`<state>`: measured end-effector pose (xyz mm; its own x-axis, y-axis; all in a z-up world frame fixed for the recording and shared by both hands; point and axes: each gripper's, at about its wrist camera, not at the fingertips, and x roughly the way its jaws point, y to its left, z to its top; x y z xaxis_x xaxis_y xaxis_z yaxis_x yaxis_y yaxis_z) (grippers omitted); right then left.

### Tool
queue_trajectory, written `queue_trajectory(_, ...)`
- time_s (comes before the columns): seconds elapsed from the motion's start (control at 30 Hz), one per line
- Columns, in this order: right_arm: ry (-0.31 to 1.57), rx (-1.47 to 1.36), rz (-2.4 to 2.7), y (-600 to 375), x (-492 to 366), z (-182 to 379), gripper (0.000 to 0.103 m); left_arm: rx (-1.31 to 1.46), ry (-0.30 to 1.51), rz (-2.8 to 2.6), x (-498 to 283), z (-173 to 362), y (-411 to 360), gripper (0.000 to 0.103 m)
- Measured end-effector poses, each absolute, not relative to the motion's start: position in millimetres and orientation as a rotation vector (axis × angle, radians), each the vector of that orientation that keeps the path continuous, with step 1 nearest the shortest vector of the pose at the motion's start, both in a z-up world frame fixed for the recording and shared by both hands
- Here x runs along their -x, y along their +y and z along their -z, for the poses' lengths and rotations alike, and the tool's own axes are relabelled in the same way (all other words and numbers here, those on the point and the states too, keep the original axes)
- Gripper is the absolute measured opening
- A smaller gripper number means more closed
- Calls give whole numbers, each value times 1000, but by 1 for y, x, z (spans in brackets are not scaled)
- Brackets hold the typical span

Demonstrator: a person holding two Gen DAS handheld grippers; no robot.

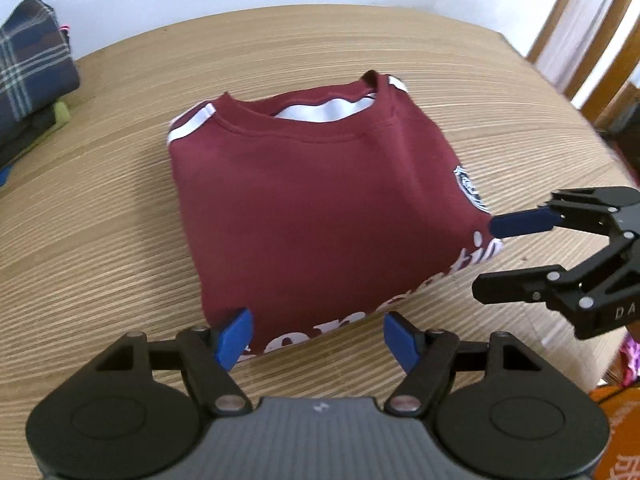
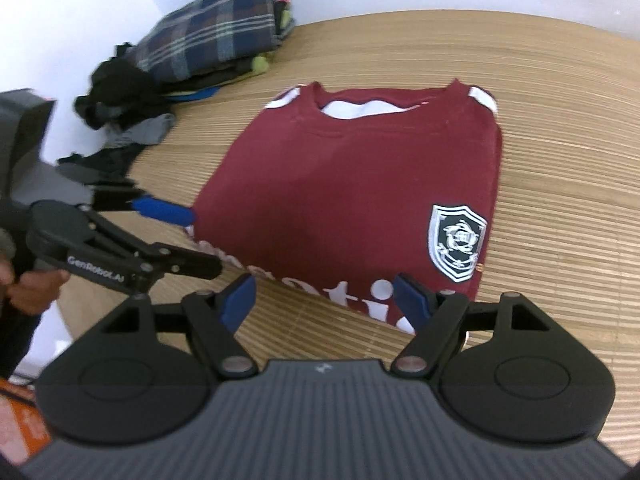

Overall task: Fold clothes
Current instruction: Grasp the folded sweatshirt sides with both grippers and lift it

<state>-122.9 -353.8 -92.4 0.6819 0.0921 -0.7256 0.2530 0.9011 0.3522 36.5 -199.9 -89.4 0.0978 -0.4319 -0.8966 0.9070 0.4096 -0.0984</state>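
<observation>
A maroon sweatshirt point(image 1: 320, 208) lies folded into a compact rectangle on the striped wooden table point(image 1: 100, 220), collar at the far side, white lettering along the near edge and a shield badge point(image 2: 456, 242) at its right. My left gripper point(image 1: 318, 336) is open and empty at the sweatshirt's near left corner. My right gripper point(image 2: 324, 300) is open and empty at the near right corner. Each gripper shows in the other's view, the right one point(image 1: 490, 256) and the left one point(image 2: 204, 240), both open beside the garment's near edge.
A pile of clothes with a plaid garment point(image 2: 208, 36) on top and dark items point(image 2: 120, 92) sits at the table's far left; it also shows in the left wrist view point(image 1: 28, 60). A wooden frame point(image 1: 592, 28) stands at the far right. An orange item point(image 1: 616, 424) lies below the table's right edge.
</observation>
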Motion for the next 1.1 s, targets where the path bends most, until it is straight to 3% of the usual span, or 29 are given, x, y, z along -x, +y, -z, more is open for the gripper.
queue_trajectory(0.6, 919, -415, 254, -368, 120, 130, 79, -624, 1061, 970, -54, 136, -217, 73)
queue_trajectory(0.73, 903, -457, 291, -377, 101, 135, 75, -663, 1021, 953, -60, 138, -236, 71)
queue_trajectory(1.1, 867, -338, 339, -467, -5, 125, 73, -648, 969, 924, -172, 137, -345, 71)
